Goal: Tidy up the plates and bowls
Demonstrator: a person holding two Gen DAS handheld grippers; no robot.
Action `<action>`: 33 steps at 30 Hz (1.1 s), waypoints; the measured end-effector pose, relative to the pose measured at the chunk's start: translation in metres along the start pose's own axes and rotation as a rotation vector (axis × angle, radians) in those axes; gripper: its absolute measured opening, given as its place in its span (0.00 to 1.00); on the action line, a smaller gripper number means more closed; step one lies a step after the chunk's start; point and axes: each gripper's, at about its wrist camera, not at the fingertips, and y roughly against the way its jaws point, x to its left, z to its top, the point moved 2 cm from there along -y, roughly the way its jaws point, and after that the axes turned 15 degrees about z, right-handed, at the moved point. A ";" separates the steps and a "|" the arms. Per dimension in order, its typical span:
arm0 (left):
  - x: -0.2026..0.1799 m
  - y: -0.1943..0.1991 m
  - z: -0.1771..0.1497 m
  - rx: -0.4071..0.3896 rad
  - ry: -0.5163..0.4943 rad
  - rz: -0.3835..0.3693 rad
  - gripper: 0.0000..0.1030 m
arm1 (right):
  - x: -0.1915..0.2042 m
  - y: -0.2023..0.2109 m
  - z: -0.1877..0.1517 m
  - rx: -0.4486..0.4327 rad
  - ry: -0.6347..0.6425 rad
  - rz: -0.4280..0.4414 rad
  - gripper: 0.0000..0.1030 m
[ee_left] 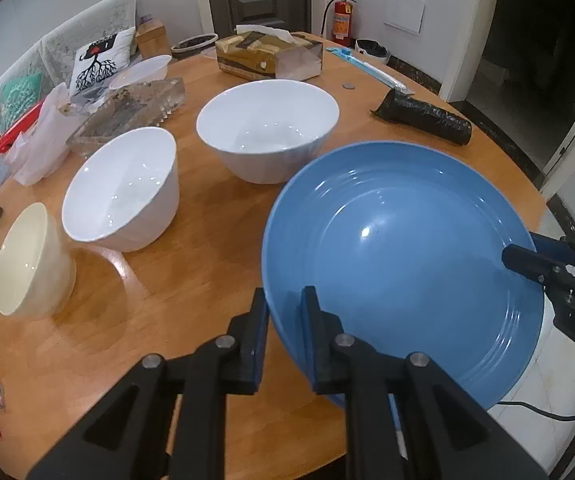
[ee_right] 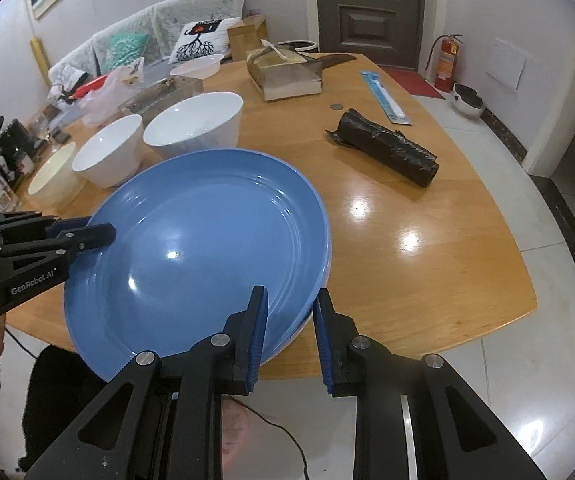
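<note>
A large blue plate [ee_left: 403,248] [ee_right: 199,248] is held over the near edge of the round wooden table [ee_left: 175,300]. My left gripper [ee_left: 285,300] is shut on its left rim, one finger above and one below. My right gripper [ee_right: 291,304] has its jaws on either side of the plate's right rim; it shows at the plate's right edge in the left wrist view [ee_left: 527,260]. A second plate edge seems to lie just under the blue one. Three bowls stand in a row: a large white one [ee_left: 267,128], a medium white one [ee_left: 123,188], a small cream one [ee_left: 27,264].
A black roll [ee_left: 421,116] lies at the right of the table, a tissue box [ee_left: 269,54] at the back, a glass tray [ee_left: 127,114] and plastic bags at the left. A blue-white packet [ee_right: 385,96] and a coin [ee_right: 334,107] lie beyond the roll.
</note>
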 end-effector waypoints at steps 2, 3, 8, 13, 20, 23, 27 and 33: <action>-0.001 -0.001 0.002 -0.003 -0.010 0.009 0.12 | 0.000 -0.002 0.000 0.007 -0.001 -0.007 0.18; -0.002 -0.002 0.003 -0.001 -0.014 0.012 0.13 | 0.000 -0.003 0.000 0.009 0.000 -0.010 0.18; -0.004 -0.006 0.004 0.000 -0.029 0.025 0.13 | 0.002 -0.007 0.001 0.023 0.024 -0.042 0.19; -0.005 -0.009 0.005 -0.006 -0.037 0.034 0.13 | 0.002 -0.011 0.002 0.040 0.029 -0.065 0.20; -0.008 -0.012 0.005 -0.013 -0.045 0.042 0.17 | 0.005 -0.017 0.002 0.057 0.048 -0.097 0.21; -0.008 -0.014 0.005 -0.017 -0.047 0.039 0.19 | 0.005 -0.022 0.002 0.061 0.044 -0.106 0.24; -0.009 -0.016 0.006 -0.025 -0.049 0.038 0.20 | 0.005 -0.024 0.003 0.053 0.047 -0.123 0.25; -0.003 -0.014 0.007 -0.020 -0.036 0.007 0.20 | 0.007 -0.019 0.007 0.049 0.054 -0.170 0.25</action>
